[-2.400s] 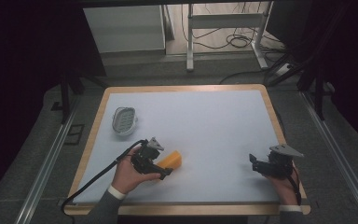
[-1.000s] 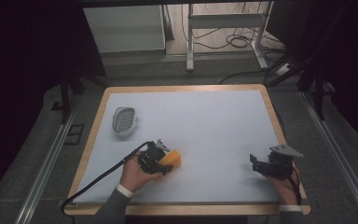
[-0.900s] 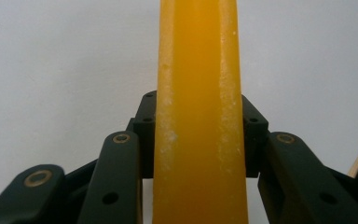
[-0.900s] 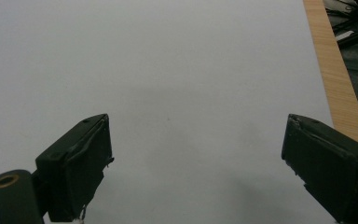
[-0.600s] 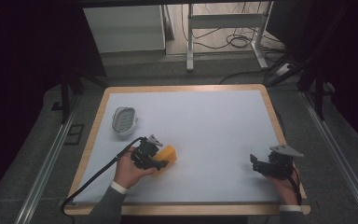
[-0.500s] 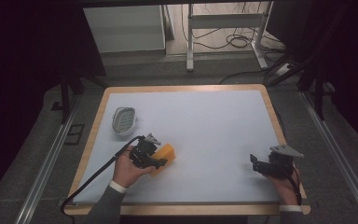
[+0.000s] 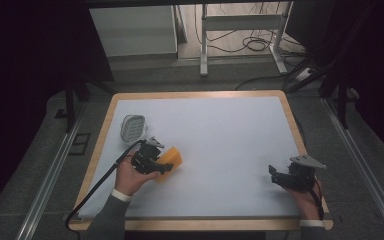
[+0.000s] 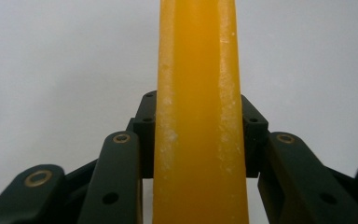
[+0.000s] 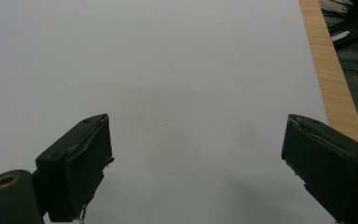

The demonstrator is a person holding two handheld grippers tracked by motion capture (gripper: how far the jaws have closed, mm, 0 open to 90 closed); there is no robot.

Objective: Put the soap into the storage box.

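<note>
A yellow-orange sponge-like block (image 7: 170, 159) is held just above the white table top at the front left, with my left gripper (image 7: 156, 159) shut on it. In the left gripper view the yellow block (image 8: 198, 116) stands on edge between the two black jaws, which press on its sides. My right gripper (image 7: 276, 176) rests at the front right of the table, held by a hand. Its jaws stand wide apart in the right gripper view (image 9: 193, 172), with only bare table between them.
A small clear ribbed dish (image 7: 132, 127) lies at the left of the table, behind my left gripper. The table (image 7: 220, 125) has a wooden rim (image 9: 328, 74) close on the right of my right gripper. A black cable (image 7: 97, 187) trails from the left gripper over the front edge.
My left gripper has carried the yellow block a little to the left and toward the dish, turning it on edge. The right gripper has stayed in place.
</note>
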